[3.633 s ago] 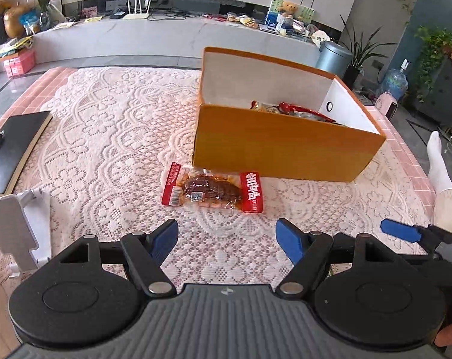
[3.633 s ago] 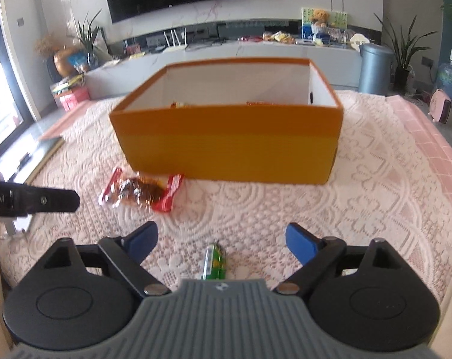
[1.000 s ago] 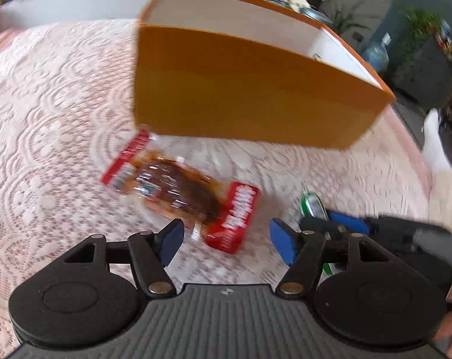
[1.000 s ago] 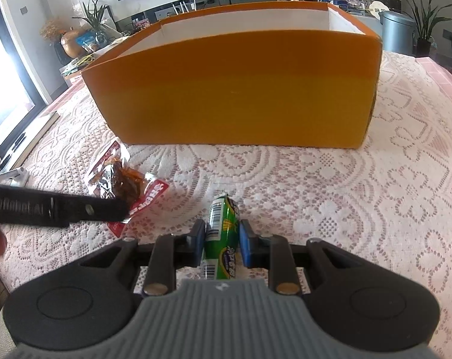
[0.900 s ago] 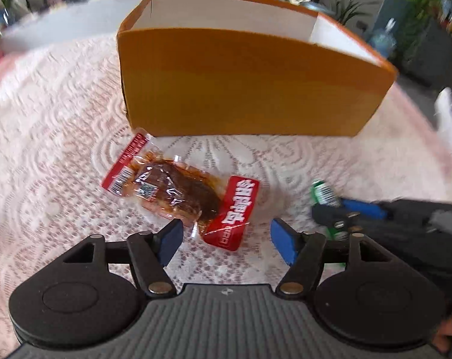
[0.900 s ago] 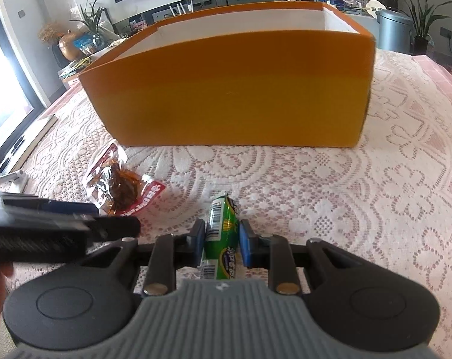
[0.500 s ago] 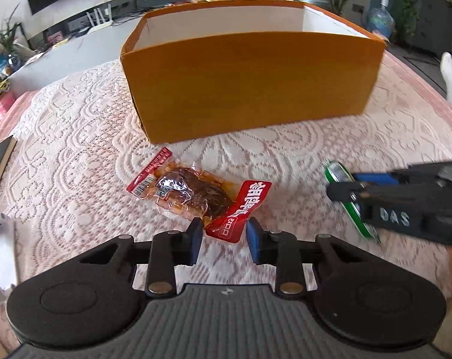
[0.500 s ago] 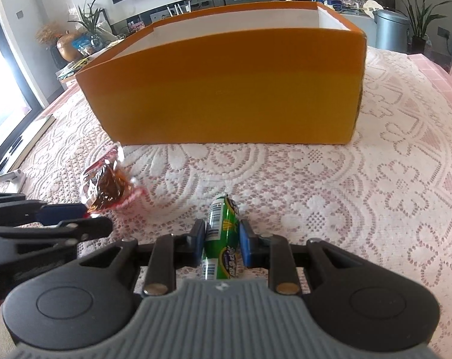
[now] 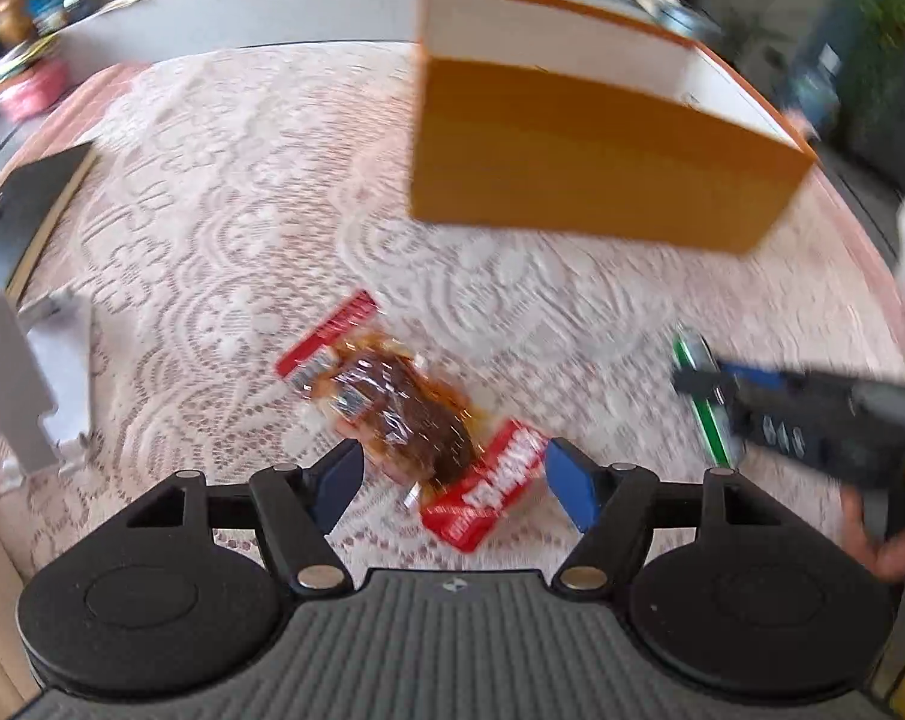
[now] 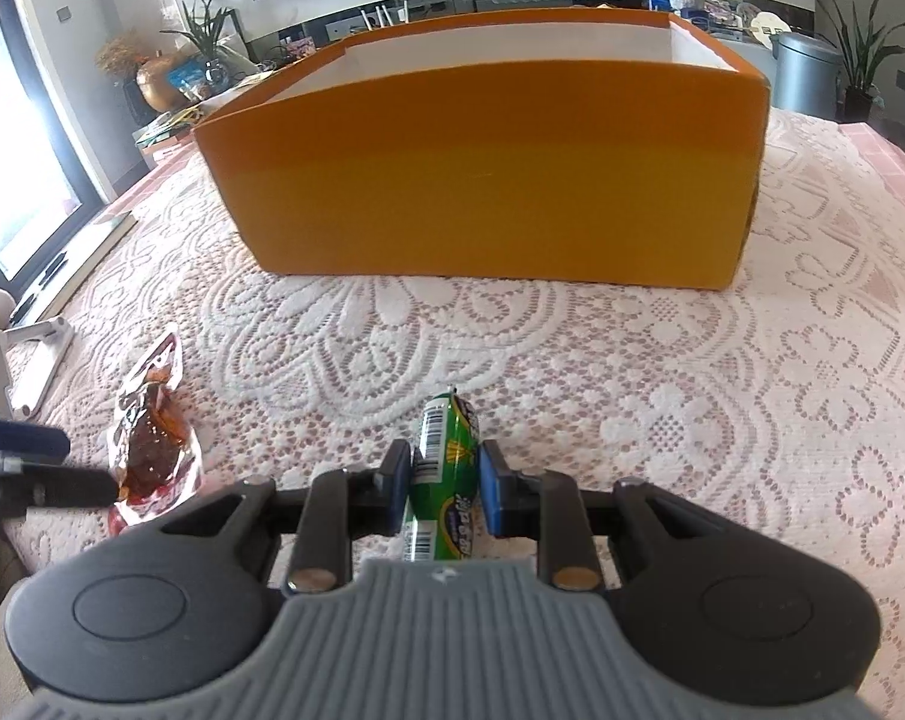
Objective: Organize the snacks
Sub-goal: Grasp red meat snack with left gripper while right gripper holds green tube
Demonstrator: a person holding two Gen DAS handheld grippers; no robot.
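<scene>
Two snacks outstanding: both lie outside the box on the lace-covered tabletop (image 10: 722, 372).
Box: large orange cardboard box with white inner walls (image 10: 488, 180), open-topped, standing on the lace behind both snacks. Contents cannot be seen from either view.
Left hand-held gripper: left hand-held gripper (image 9: 452, 480) has its jaws opening, blue pads well apart. They straddle the near end of the packet without pressing on it. Left view is motion-blurred.
Right hand-held gripper: right hand-held gripper (image 10: 442, 487) is pressed onto the green stick, one blue pad on each side.
Packet: clear plastic packet of brown braised meat with red end strips (image 9: 404, 414), flat on the lace in front of the box, apart from it.
Stick: slim green foil-wrapped snack stick (image 10: 443, 474), pinched mid-length, tip pointing toward the box. It appears low over the lace; whether it touches I cannot tell.
Step in hand (judgement): right side has its snack gripped and ready to carry. Left side is lining up on the packet, no grip yet.
Next move (judgement): right must lift the stick clear of the near box wall and release inside. Left must settle over the packet's middle and close. Slippery film may slide out.
Writing: white characters on the packet's red end, blurred and unreadable. Barcode and yellow characters on the stick, not legible.
</scene>
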